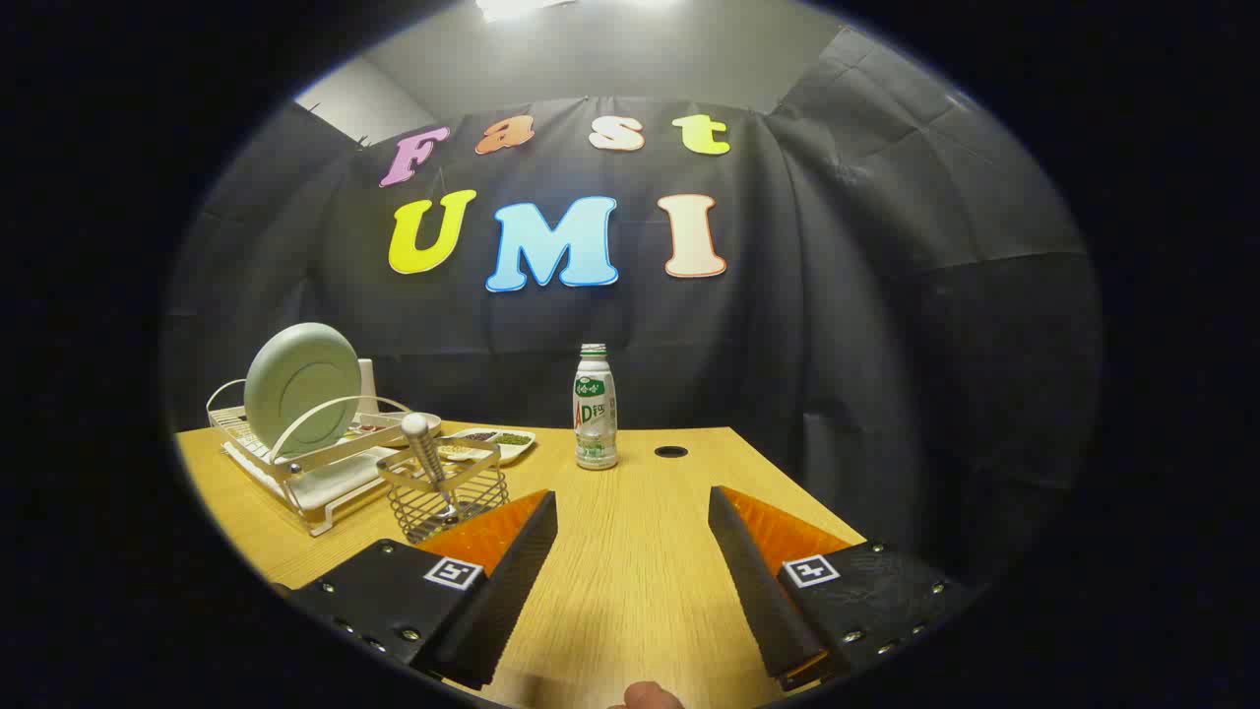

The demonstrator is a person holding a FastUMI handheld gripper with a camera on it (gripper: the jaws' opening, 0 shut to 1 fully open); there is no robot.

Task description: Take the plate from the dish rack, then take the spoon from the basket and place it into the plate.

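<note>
Starting nearest the lens, the hand-held gripper [632, 566] sits low in the frame with its two fingers spread wide apart and nothing between them but bare wooden worktop [630, 591]; a sliver of a fingertip [645, 697] pokes in at the very bottom edge, too cropped to say more. By my reading, no part of the task is done yet. Just beyond the left finger, in the lower left of the frame, stands the wire basket [443, 497], with the spoon [425, 453] leaning upright in it; what shows above the rim looks like a ridged handle with a rounded end, while its lower part is lost behind the wire. Further back and to the left, the pale green plate [301, 388] stands on edge in the white dish rack [305, 463], its bottom rim hidden by the rack's hoop and rails. So lifting the plate, fetching the spoon and laying it in the plate all remain. Behind the basket a shallow white dish [492, 445] holds some dark and greenish bits too small to identify. Near mid-frame a white bottle [595, 407] stands upright, with a small dark hole [670, 451] in the worktop beside it.
</note>
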